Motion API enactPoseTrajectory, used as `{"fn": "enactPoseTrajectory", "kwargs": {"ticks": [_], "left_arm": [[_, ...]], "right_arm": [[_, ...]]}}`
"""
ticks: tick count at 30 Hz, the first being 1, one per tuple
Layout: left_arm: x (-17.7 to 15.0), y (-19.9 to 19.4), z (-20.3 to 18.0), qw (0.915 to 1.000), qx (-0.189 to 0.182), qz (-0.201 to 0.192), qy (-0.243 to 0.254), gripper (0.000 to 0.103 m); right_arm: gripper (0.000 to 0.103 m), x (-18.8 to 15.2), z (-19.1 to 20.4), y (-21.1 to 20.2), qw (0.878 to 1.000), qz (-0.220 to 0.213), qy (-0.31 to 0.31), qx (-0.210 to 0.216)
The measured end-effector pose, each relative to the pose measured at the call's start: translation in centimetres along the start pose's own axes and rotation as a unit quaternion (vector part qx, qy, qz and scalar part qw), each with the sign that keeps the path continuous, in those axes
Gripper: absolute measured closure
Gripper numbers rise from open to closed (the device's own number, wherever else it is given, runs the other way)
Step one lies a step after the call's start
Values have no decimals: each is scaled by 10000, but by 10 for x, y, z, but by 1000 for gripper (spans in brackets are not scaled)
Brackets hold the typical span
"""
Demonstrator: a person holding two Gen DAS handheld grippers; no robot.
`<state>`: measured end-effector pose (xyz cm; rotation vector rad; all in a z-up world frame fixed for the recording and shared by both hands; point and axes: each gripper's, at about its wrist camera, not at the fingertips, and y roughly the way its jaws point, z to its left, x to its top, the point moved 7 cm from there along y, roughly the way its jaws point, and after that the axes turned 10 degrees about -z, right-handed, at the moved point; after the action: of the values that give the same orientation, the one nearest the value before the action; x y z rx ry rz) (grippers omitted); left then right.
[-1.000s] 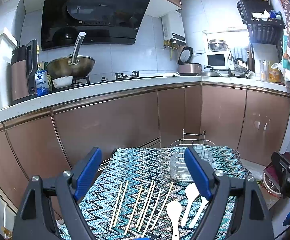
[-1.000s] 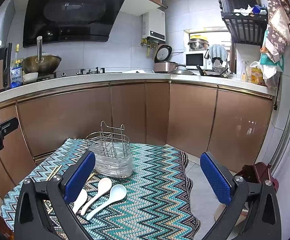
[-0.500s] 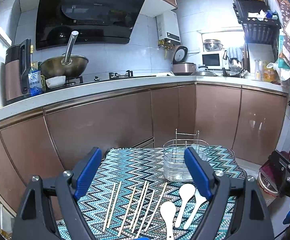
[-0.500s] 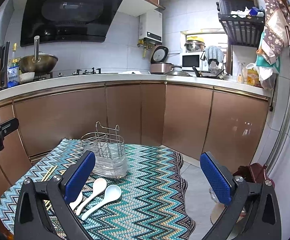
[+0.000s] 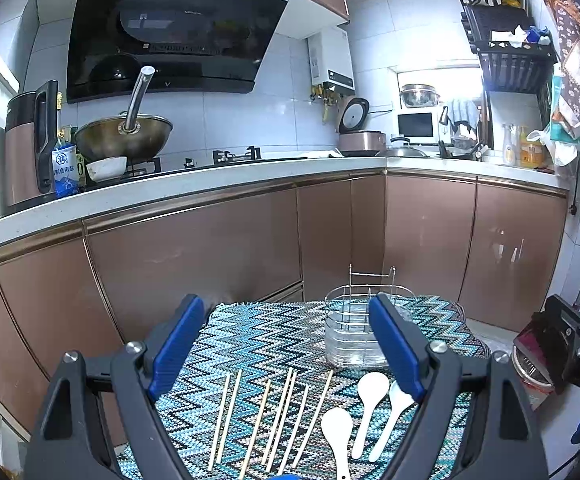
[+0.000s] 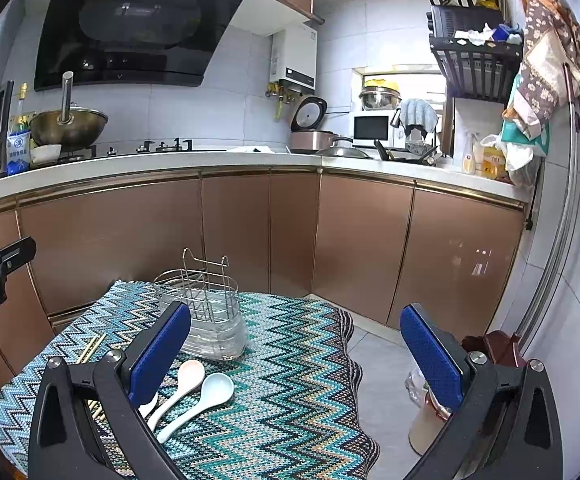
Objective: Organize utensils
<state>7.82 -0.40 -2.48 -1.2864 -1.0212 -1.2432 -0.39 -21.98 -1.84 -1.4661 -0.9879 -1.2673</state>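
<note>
Wooden chopsticks point(image 5: 262, 420) lie in a loose row on the zigzag cloth point(image 5: 274, 344) with three white spoons point(image 5: 370, 404) just to their right, and the wire utensil holder point(image 5: 354, 332) stands empty behind them, so the sorting looks not yet begun. The left gripper point(image 5: 286, 352) hangs spread wide and empty above the chopsticks, the right gripper point(image 6: 294, 356) equally wide and empty, spoons by its left finger. The next move probably calls for lowering one claw onto a single utensil and closing squarely.
</note>
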Motion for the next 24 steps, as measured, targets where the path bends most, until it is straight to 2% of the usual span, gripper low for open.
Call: {"fn": "enactPoseTrajectory", "kwargs": {"ticks": [16, 24], "left_arm": [[5, -3, 23, 9999, -95, -40, 51, 19], [1, 0, 42, 9999, 4, -76, 86, 19]], "right_arm": [[0, 18, 11, -21, 9995, -168, -4, -250], [0, 24, 22, -21, 9994, -256, 61, -218]]}}
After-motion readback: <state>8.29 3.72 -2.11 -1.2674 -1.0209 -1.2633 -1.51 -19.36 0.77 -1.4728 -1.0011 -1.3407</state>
